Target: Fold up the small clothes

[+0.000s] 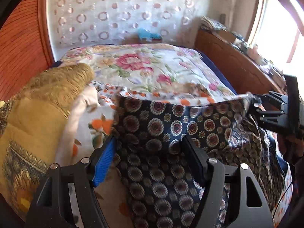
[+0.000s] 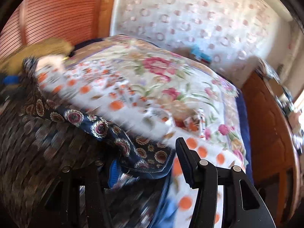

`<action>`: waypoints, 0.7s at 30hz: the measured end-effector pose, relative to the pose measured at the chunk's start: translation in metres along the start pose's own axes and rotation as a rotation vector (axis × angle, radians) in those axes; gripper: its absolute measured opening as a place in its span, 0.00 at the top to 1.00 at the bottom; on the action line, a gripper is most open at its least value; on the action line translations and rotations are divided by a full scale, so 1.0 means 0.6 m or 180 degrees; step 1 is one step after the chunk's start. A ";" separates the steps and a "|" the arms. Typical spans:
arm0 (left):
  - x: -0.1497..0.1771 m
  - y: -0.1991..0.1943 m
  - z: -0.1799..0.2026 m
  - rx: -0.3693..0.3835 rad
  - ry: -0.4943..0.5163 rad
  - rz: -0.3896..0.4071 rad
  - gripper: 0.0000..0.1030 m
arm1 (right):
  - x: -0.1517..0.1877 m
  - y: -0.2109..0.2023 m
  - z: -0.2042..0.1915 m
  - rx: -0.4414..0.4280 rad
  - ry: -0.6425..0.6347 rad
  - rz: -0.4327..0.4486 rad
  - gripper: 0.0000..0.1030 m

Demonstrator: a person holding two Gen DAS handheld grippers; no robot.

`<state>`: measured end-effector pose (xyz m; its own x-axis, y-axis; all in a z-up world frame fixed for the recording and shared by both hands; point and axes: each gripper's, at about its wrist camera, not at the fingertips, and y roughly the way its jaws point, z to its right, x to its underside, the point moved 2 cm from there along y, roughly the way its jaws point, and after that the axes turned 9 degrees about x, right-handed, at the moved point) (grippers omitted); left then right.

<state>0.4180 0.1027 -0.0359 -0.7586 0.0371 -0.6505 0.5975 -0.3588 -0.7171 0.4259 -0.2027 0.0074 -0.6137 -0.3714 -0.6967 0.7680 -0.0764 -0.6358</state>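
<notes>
A dark blue garment with round medallion prints hangs stretched between my two grippers above the bed. My left gripper has wide-apart fingers with the cloth draped between and over them; I cannot tell whether it pinches the cloth. My right gripper shows at the right of the left wrist view, holding the garment's far corner. In the right wrist view the garment lies over the right gripper, covering its left finger; the right finger stands clear. The view is blurred.
The bed carries a flowered spread and an orange-dotted sheet. A pile of yellow-brown clothes lies at the left. A wooden bed frame runs along the right, with clutter and a bright window behind. A curtain hangs at the back.
</notes>
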 end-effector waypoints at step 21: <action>0.115 -0.118 0.066 0.0274 0.0077 0.0082 0.30 | 0.219 -0.179 0.066 -0.0560 0.0763 -0.0465 0.45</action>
<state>0.3131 0.0937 -0.0203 -0.7362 0.0489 -0.6750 0.5913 -0.4387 -0.6767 0.2697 -0.2798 -0.0029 -0.7568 -0.1385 -0.6388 0.6380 0.0560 -0.7680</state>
